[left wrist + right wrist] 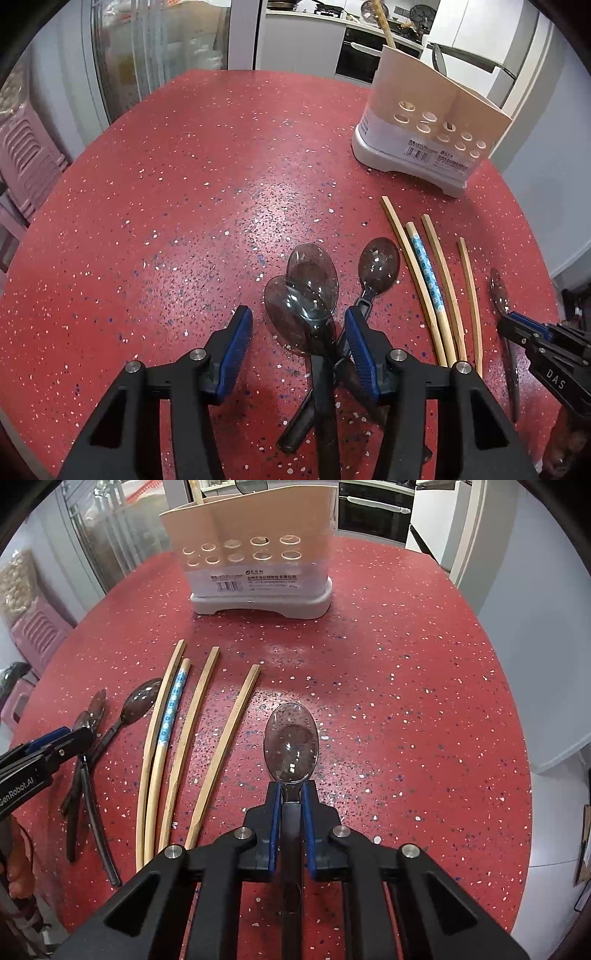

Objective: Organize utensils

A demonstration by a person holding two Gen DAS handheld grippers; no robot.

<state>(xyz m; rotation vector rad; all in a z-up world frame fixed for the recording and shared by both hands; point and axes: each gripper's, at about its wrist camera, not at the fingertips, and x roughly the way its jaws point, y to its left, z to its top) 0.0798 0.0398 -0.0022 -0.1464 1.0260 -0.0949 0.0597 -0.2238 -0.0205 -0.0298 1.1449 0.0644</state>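
Three dark translucent plastic spoons (pixel 310 295) lie crossed on the red speckled table (pixel 184 203). My left gripper (pixel 295 325) is open, its fingers on either side of two of them. Several chopsticks (pixel 432 280) lie side by side to their right, one with a blue pattern (pixel 170 705). My right gripper (pixel 291 794) is shut on the neck of another dark translucent spoon (pixel 291 744), bowl pointing forward. The beige utensil holder (pixel 255 554) stands behind, with holes in its front and a wooden stick inside. The right gripper also shows at the left wrist view's right edge (pixel 517 326).
The round table's edge curves close on both sides. Pink plastic stools (pixel 26 147) stand at the left. A kitchen counter and oven (pixel 358 59) lie behind the table. The left gripper shows at the left edge of the right wrist view (pixel 55 749).
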